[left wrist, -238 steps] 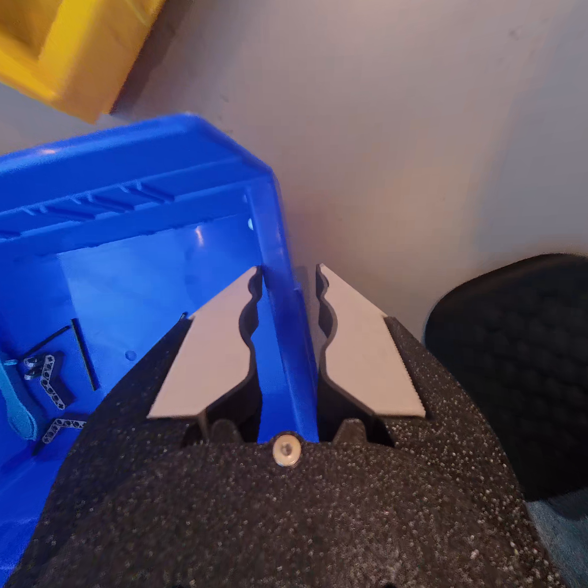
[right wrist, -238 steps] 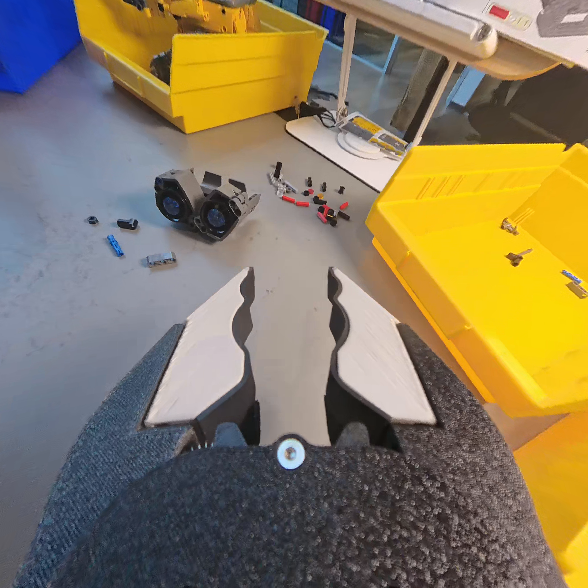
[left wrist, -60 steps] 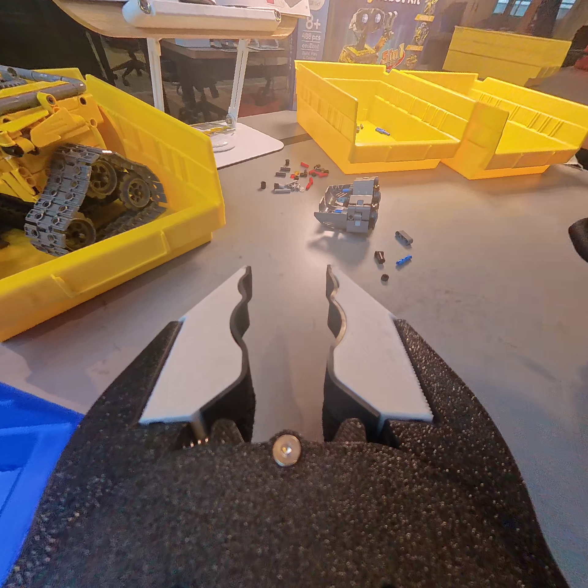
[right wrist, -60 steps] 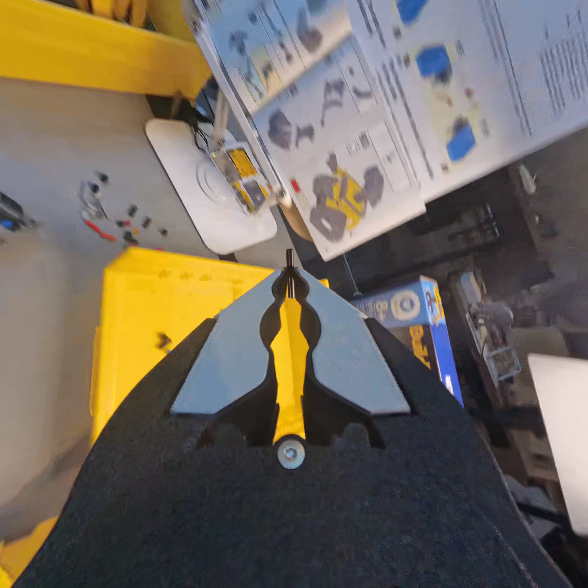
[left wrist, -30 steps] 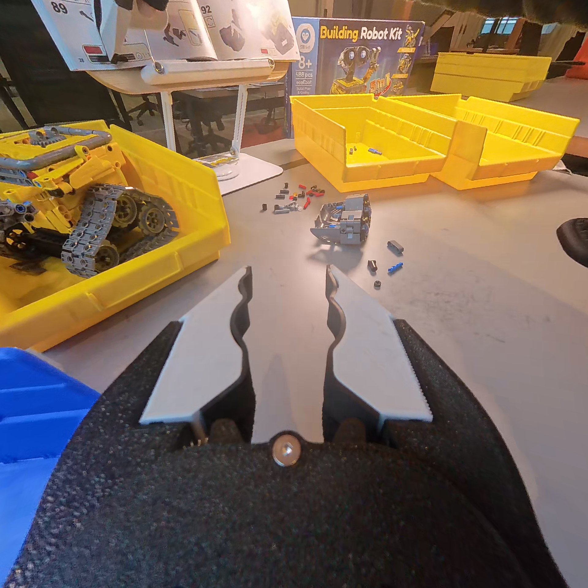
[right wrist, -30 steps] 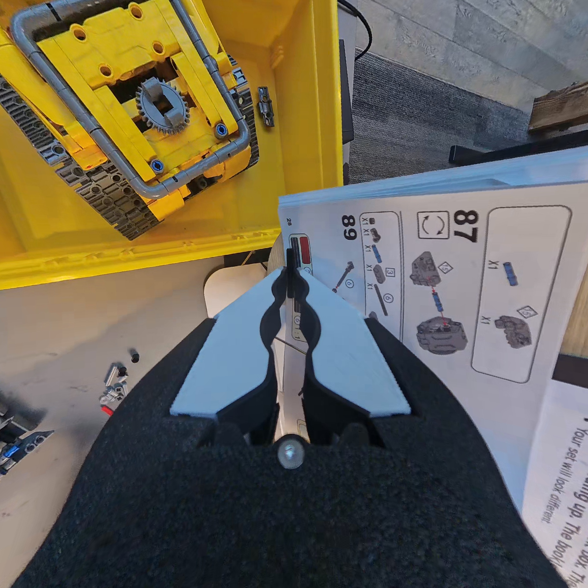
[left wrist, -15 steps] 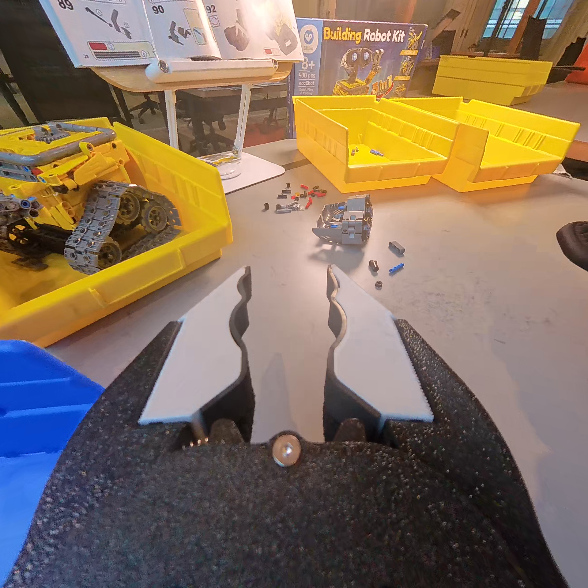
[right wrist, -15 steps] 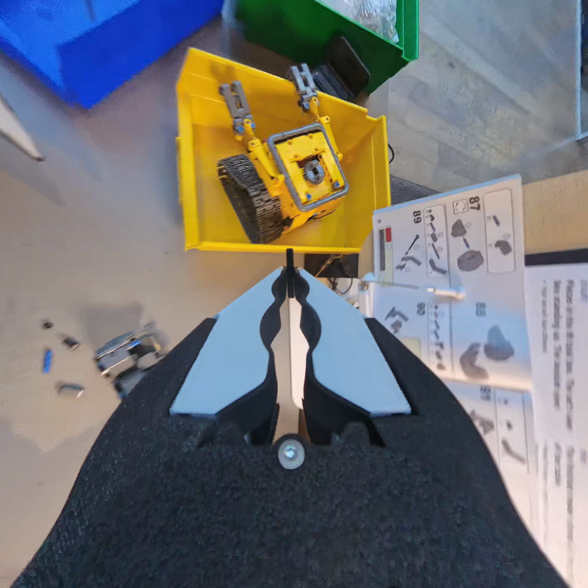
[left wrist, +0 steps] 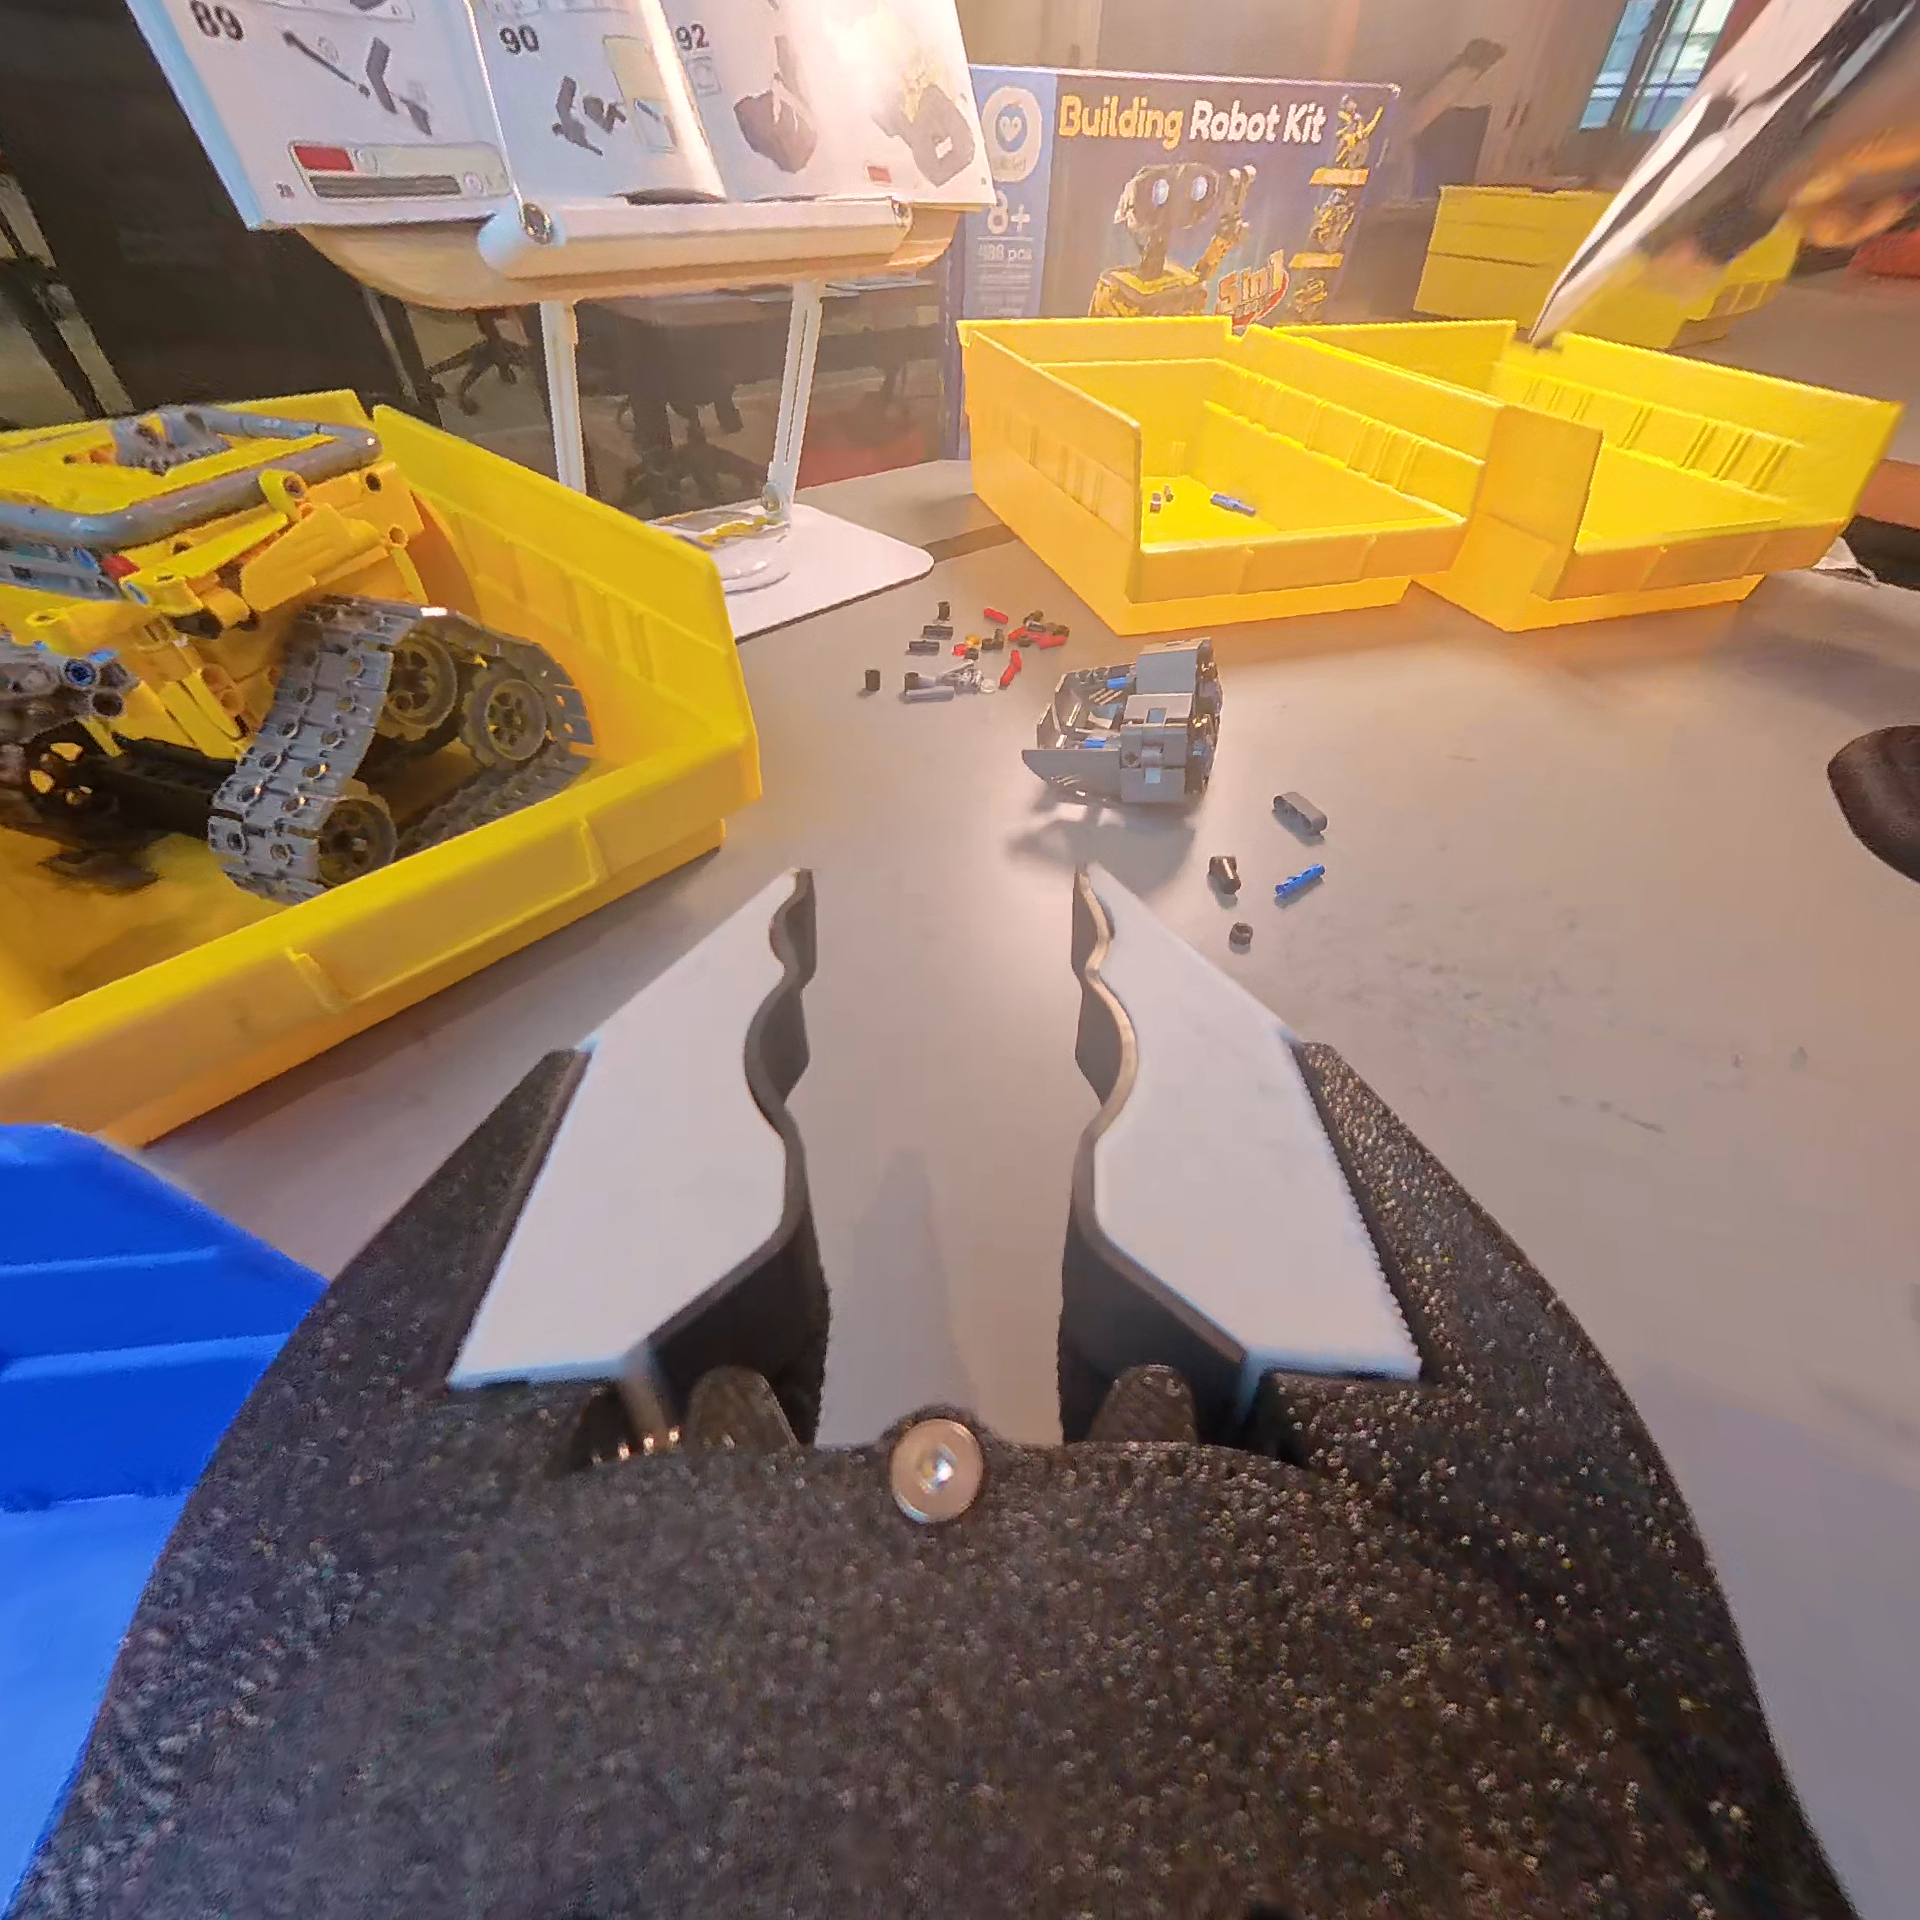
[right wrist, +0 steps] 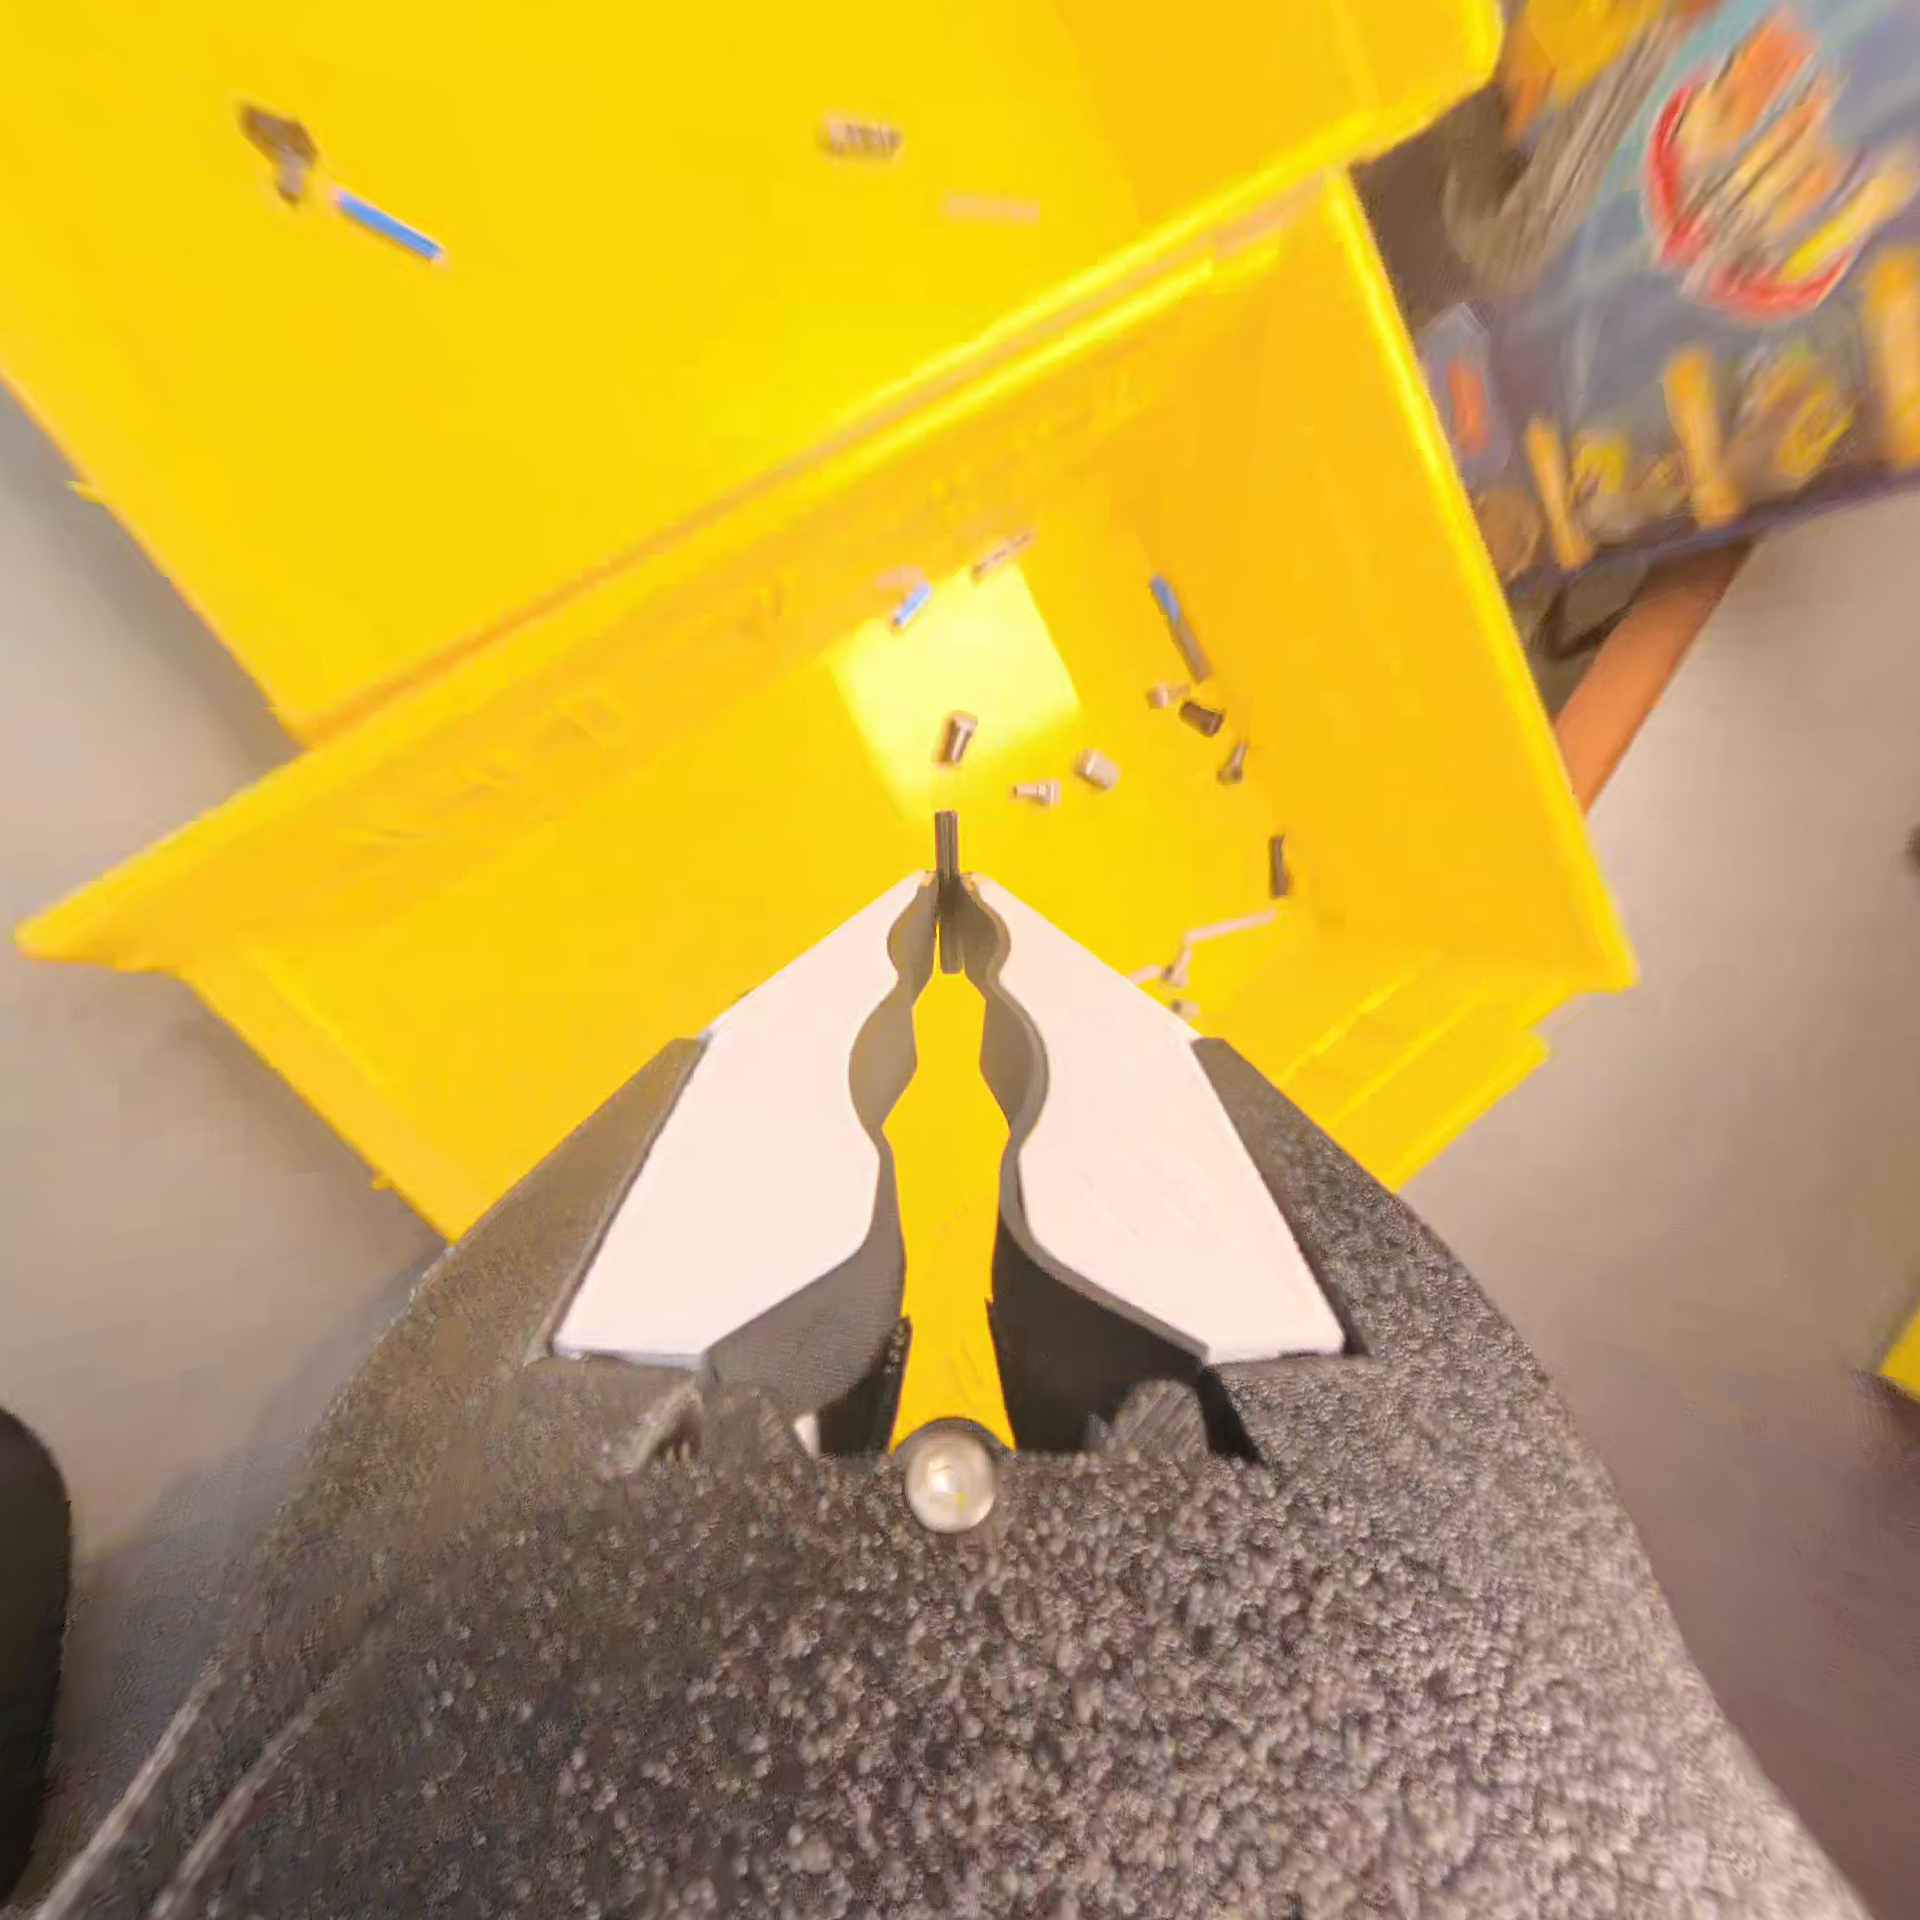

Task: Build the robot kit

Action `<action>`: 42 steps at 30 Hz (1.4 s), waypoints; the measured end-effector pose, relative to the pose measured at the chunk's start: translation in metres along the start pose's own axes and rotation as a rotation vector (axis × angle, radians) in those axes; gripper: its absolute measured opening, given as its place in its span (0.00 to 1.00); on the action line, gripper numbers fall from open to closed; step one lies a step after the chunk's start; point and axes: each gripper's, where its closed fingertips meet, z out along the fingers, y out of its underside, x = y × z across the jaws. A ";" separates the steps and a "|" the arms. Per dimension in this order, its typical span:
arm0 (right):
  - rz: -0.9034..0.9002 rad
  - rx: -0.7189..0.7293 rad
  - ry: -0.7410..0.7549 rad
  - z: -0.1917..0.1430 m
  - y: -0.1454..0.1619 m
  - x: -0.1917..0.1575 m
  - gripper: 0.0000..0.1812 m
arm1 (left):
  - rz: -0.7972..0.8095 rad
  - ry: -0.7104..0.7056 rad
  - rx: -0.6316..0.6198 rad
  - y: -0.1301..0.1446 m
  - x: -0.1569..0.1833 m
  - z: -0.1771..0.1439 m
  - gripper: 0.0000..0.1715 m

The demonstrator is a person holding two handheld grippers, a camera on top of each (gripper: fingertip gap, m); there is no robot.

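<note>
My right gripper is clamped on a thin black pin, whose tip pokes out past the fingertips at centre frame. Below it sits a yellow bin with small grey and blue parts scattered on its floor at centre right; a second yellow bin fills the upper left, and a blurred colourful box shows at the upper right. The grey table runs down both edges of the frame.

My left gripper hovers over the table with its jaws spread wide and nothing between them. Just past its tips, right of centre, lie a small grey block assembly and a few loose black and blue pieces. A yellow bin at the left holds a yellow tracked vehicle model; a blue bin cuts into the lower left corner. Across the top stand an open instruction booklet on a white stand and a kit box, with two yellow bins at the upper right, where my right gripper appears blurred.
</note>
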 end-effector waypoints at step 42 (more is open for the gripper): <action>0.111 0.405 -0.062 -0.015 0.007 -0.078 0.23 | 0.136 0.196 -0.759 -0.131 -0.253 0.147 0.00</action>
